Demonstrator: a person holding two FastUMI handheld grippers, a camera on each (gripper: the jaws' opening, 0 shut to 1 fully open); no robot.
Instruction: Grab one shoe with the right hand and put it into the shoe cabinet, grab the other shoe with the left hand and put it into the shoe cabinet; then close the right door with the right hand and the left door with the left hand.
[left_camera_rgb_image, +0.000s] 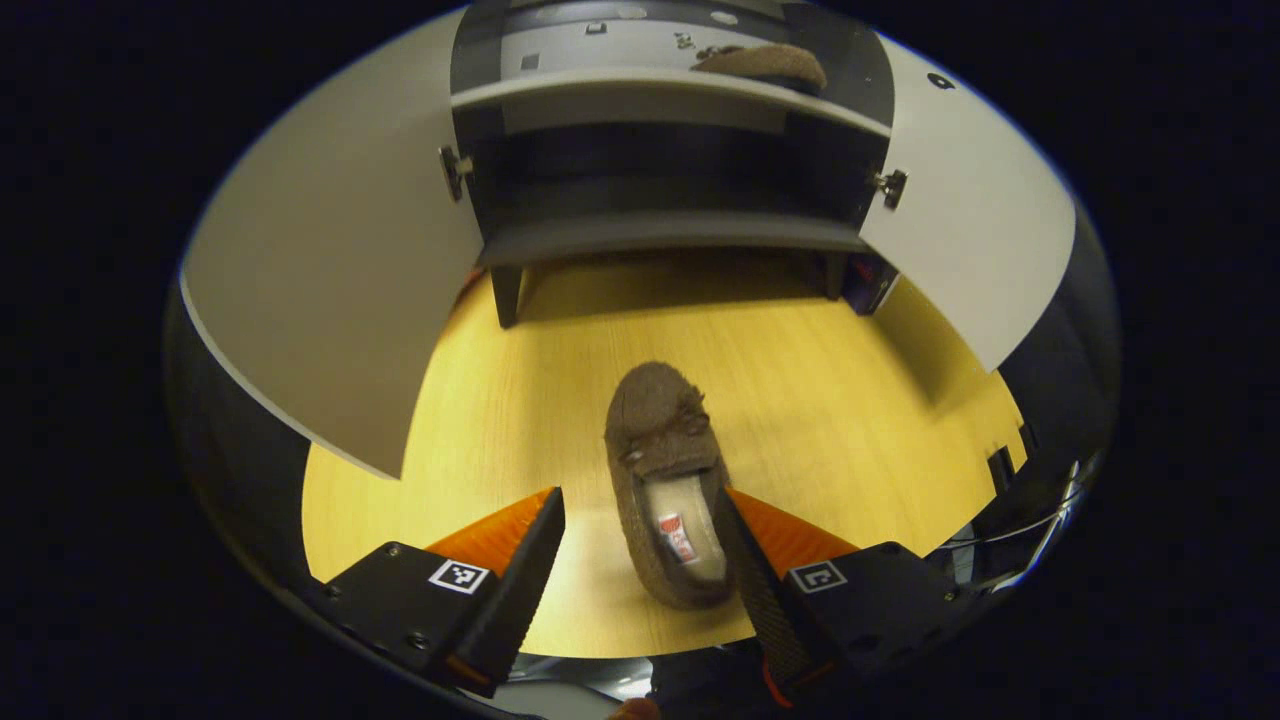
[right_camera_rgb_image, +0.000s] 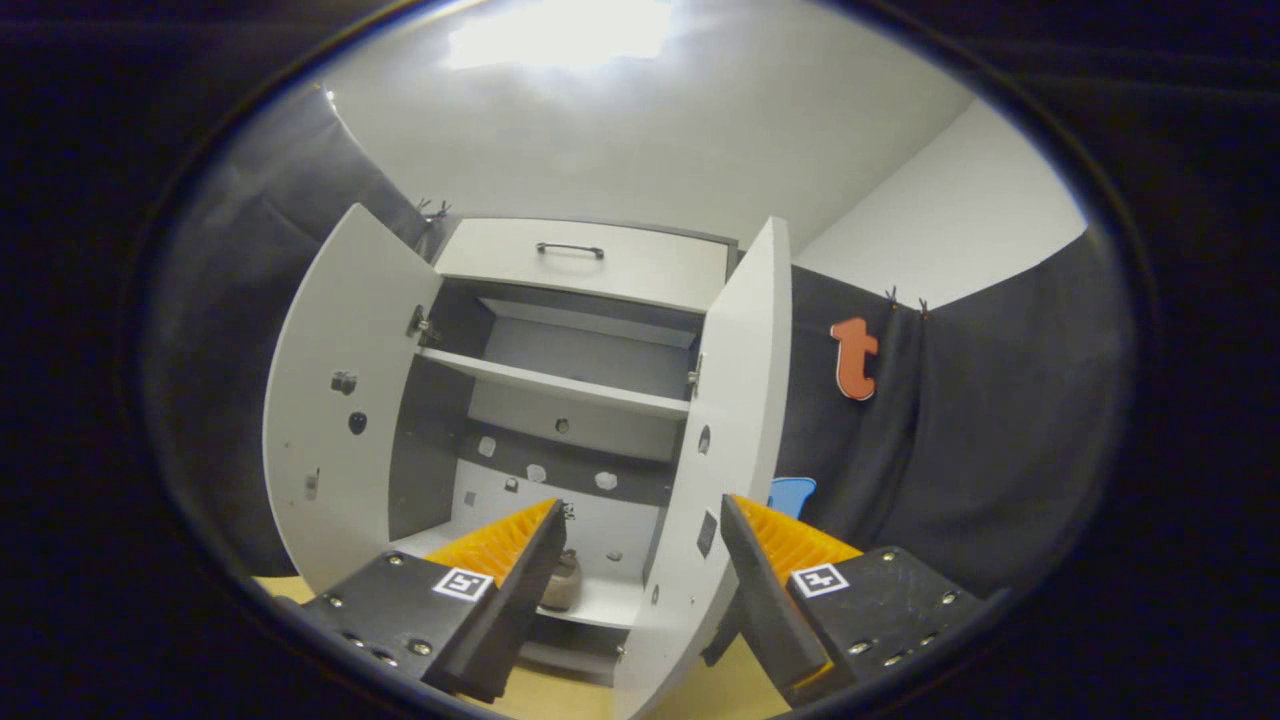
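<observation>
Jaws of both grippers gape empty: left gripper (left_camera_rgb_image: 640, 570) straddles brown shoe (left_camera_rgb_image: 668, 490), right gripper (right_camera_rgb_image: 640, 570) straddles right door (right_camera_rgb_image: 715, 460).

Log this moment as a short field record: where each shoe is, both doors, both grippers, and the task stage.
shoe on floor: brown slipper lying on the wooden floor, toe toward the cabinet
left hand-held gripper: open, fingers either side of the slipper's heel, not pressing
shoe in cabinet: second slipper on a shelf
left door: open
right door: open
right hand-held gripper: open, fingers either side of the right door's edge
stage: one shoe stored, one not yet grasped
</observation>
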